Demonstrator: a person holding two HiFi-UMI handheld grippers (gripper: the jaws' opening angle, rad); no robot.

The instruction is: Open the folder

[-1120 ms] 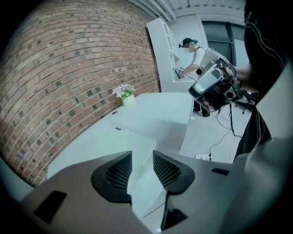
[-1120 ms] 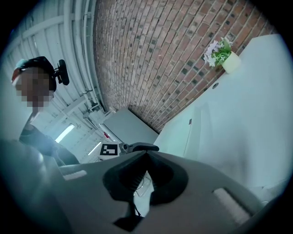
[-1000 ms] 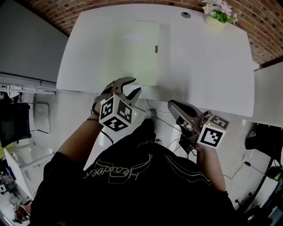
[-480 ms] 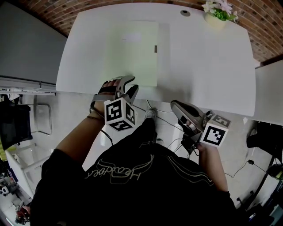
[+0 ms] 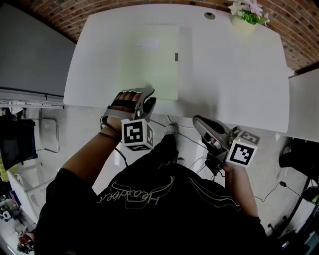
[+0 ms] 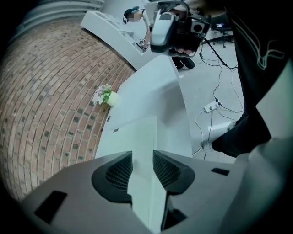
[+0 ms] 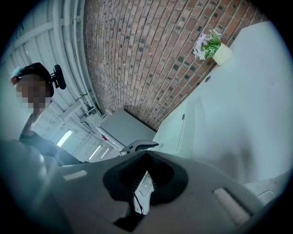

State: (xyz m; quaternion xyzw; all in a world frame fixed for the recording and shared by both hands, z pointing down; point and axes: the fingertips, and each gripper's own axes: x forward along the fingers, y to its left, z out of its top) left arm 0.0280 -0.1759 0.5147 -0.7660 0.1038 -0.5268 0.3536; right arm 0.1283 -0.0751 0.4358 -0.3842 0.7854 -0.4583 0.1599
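The pale green folder [image 5: 149,60] lies shut and flat on the white table [image 5: 234,74], left of the middle, with its near edge along the table's near edge. The head view places the left gripper [image 5: 144,99] at that near edge, turned on its side. Only the left gripper view shows its fingers: they stand a narrow gap apart around the folder's [image 6: 137,132] near edge, and I cannot tell whether the pads touch it. That view also catches the right gripper [image 6: 162,29] off past the table [image 6: 160,87], and cables [image 6: 215,91] trailing over the pale floor. From the head view the right gripper [image 5: 197,121] hangs over the floor, just off the table's near edge and well apart from the folder. The right gripper view shows its fingers [image 7: 145,157] drawn together to a slit with nothing between them. A small dark clasp [image 5: 176,56] sits on the folder's right edge and a white label [image 5: 148,44] near its far end. A pot of flowers [image 5: 243,20] stands at the table's far right corner, beside a round cable hole [image 5: 210,16]. A brick wall [image 5: 50,10] runs behind the far edge.
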